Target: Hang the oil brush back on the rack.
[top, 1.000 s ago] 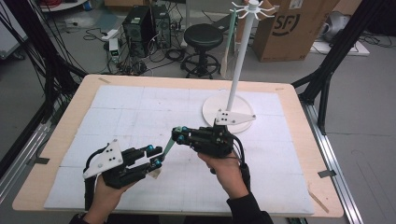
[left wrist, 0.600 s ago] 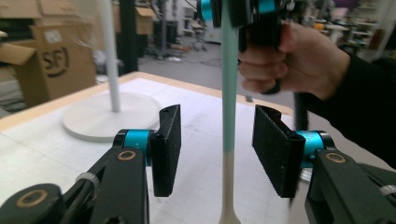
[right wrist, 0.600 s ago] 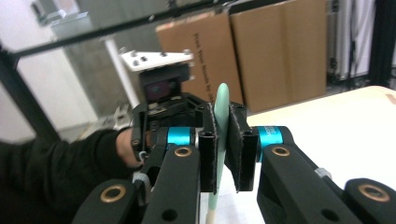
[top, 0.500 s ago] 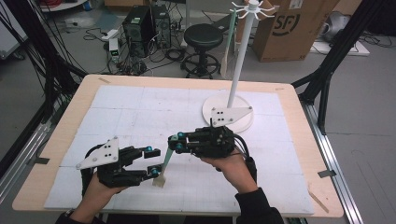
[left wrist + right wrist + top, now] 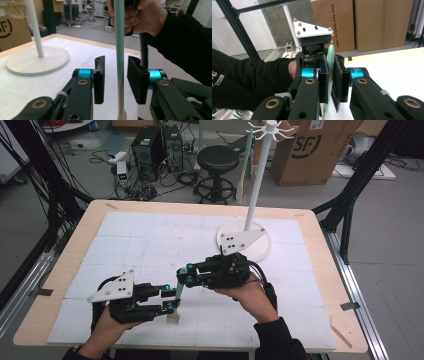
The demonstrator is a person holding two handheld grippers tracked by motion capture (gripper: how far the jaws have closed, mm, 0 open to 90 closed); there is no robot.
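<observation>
I read "Free Your Hands by JAKA" on one carton (image 5: 342, 25); a second carton (image 5: 320, 150) shows "SF".

One spatula (image 5: 119, 62) stands upright over the table (image 5: 310, 220), its blade cut off below in the left gripper view.

My right gripper (image 5: 331, 82) clamps its green handle.

My left gripper (image 5: 116, 77), jaws just closing, brackets the shaft, apparently without contact.

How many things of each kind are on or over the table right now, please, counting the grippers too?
Grippers: 2, the left gripper and the right gripper
Spatulas with a teal handle: 1, the spatula, upright, clamped in the right gripper
White hanging stands: 1, the stand
Total: 4
</observation>
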